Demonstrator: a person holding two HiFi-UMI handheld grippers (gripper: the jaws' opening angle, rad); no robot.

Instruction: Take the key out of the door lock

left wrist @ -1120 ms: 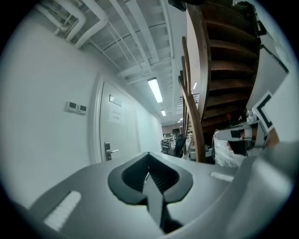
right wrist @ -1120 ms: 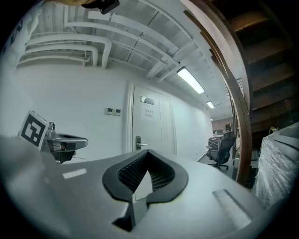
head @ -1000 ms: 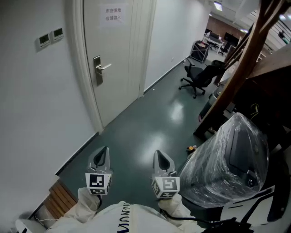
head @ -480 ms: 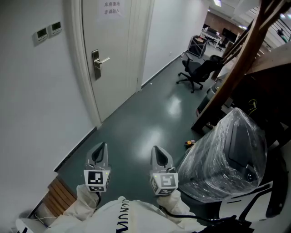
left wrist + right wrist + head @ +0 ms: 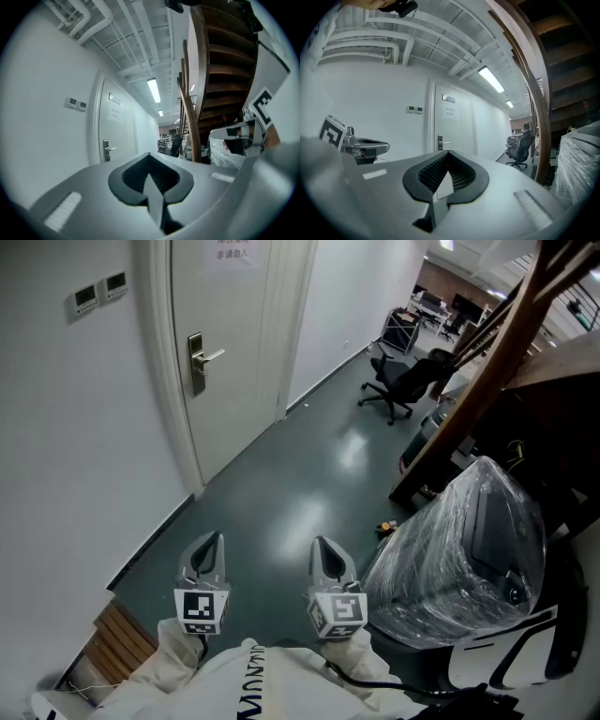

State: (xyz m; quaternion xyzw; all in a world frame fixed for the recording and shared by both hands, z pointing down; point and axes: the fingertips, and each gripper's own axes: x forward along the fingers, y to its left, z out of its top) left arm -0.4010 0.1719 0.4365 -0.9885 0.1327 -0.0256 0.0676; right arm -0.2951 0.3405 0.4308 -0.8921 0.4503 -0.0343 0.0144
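The white door (image 5: 230, 343) stands far ahead at the upper left, with a brass lock plate and lever handle (image 5: 197, 362) on it. A key is too small to make out there. The lock plate also shows in the left gripper view (image 5: 107, 151) and in the right gripper view (image 5: 440, 142). My left gripper (image 5: 212, 542) and right gripper (image 5: 319, 545) are held low, side by side, over the dark green floor. Both are shut with nothing in them, and both point toward the door from well short of it.
A black office chair (image 5: 398, 385) stands down the corridor. A plastic-wrapped bulky object (image 5: 459, 559) sits close at my right, beside the slanted wooden stair beam (image 5: 487, 362). Two wall panels (image 5: 98, 292) hang left of the door; wooden slats (image 5: 117, 648) lie at lower left.
The door, handle and chair have drifted slightly up and left in the head view as the view moved. Both grippers keep the same pose and stay shut.
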